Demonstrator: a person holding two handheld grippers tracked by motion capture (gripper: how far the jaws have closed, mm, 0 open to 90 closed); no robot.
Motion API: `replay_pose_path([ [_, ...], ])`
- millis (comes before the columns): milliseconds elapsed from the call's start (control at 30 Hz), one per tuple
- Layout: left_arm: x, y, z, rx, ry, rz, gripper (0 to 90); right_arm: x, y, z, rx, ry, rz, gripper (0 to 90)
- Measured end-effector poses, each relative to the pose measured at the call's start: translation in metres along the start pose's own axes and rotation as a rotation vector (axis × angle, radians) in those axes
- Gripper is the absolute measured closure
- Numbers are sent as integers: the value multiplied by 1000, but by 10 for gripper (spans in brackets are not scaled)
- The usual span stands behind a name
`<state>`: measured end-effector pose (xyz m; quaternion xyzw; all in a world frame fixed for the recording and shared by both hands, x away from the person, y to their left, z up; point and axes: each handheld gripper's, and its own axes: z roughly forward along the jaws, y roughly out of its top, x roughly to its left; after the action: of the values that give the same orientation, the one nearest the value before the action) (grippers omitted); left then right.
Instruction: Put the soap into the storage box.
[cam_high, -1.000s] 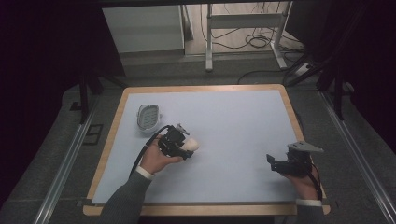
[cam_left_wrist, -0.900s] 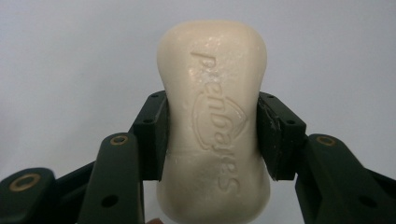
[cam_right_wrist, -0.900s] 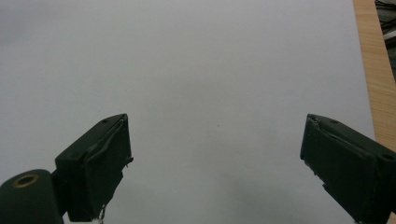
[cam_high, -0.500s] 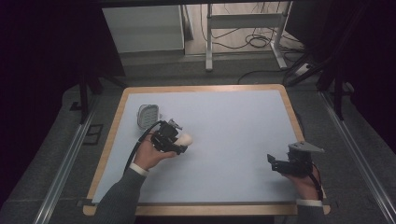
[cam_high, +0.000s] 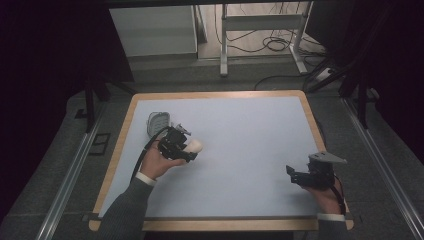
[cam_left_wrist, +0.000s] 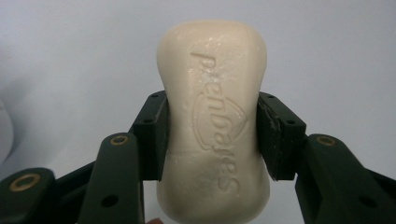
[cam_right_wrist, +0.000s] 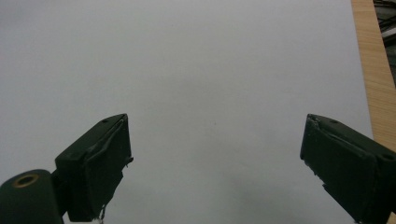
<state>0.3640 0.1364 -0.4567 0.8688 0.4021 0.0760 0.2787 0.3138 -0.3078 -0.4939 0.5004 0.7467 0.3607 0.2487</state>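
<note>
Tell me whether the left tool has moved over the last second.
Yes. The left tool, shut on the soap bar, has moved up the table toward the soap dish near the far-left corner.

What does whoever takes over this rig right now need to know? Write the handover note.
Left tool: shut on the cream soap bar, gripped at its waist, held near the table's left side.
Right tool: open, holding nothing, low over the table near its right front corner.
Soap dish: on the table just beyond the left tool, nothing in it as far as visible.
Done: soap grasped.
Left, likely: set the soap in the dish and release.
</note>
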Motion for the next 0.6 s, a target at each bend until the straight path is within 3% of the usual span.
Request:
replay_pose_path([
  [600,9,3,-8,-6,19,-9,496,-1,0,-1,-1,-3,2,84],
])
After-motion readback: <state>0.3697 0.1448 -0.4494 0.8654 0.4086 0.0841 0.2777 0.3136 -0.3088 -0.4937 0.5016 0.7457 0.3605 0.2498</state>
